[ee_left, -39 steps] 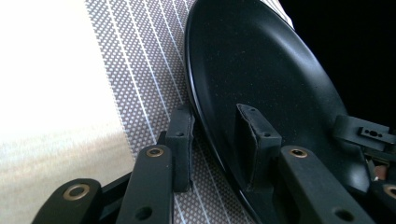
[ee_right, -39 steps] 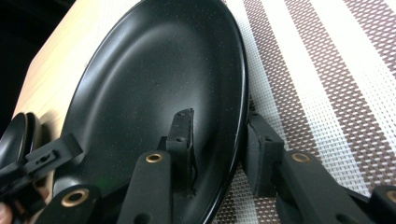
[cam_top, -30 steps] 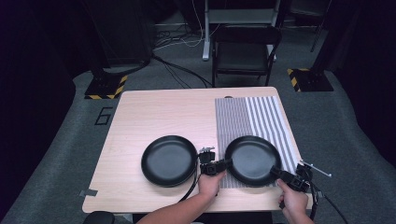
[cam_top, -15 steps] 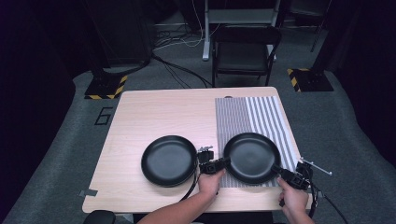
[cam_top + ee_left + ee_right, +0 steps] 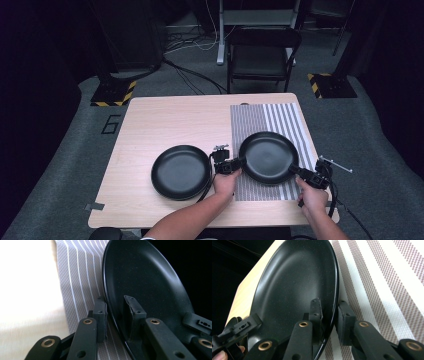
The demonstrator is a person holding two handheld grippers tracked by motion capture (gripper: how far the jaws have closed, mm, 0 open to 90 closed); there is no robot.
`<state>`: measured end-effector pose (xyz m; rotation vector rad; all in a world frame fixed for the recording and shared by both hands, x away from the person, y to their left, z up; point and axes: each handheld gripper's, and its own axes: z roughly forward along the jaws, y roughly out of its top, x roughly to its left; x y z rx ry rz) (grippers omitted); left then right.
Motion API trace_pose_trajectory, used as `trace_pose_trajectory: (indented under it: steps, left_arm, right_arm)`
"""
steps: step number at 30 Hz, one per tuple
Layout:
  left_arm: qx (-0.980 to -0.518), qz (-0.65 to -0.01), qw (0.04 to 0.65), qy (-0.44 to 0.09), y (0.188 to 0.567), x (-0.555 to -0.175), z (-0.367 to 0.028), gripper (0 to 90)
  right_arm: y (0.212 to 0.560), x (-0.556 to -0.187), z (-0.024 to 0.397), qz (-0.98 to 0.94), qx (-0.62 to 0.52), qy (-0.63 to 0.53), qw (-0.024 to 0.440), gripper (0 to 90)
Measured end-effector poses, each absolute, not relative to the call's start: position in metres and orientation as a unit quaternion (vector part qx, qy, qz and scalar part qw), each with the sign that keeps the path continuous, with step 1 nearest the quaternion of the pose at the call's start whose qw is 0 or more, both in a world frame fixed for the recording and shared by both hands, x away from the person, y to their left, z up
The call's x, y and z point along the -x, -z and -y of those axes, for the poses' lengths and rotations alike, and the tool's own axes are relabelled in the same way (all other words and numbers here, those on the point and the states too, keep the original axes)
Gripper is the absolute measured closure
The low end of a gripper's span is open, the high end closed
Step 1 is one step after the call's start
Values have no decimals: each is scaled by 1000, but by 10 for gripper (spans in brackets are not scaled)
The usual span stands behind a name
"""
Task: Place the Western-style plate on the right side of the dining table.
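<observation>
Left hand-held gripper point(image 5: 235, 164) clamped on the near-left rim of a black plate point(image 5: 269, 157), jaws narrowed onto the rim with one pad inside the dish and one beneath it, as seen in the left gripper view point(image 5: 115, 315). Right hand-held gripper point(image 5: 299, 172) pinched likewise on the near-right rim of the same plate, one pad over the lip, one under, clear in the right gripper view point(image 5: 329, 317). Jaws of both just been closing, rim between them. Plate gripped from two sides, over the grey striped placemat point(image 5: 287, 120) on the right part of the bench point(image 5: 165, 115); judging by the tilt seen from the gripper views, probably lifting off the cloth. Grasp done; carrying and setting down judged yet to do. Second black plate point(image 5: 181, 171) flat on bare wood just left of the left hand, untouched. Count: two plates, one placemat, two hand-held grippers.
</observation>
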<state>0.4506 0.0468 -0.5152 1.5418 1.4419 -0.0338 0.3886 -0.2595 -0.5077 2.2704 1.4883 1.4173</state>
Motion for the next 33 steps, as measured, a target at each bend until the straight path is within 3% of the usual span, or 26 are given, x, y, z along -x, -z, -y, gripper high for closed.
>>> trace_pose_trajectory:
  steps: [16,33]
  left_arm:
    - [-628,-608,486,17,525,-493,-27,735]
    - [-625,-614,481,35,531,-497,-30,738]
  right_arm:
    - [519,-429,275,-470,-748,-467,34,764]
    - [530,-433,276,-468,-751,-466,26,749]
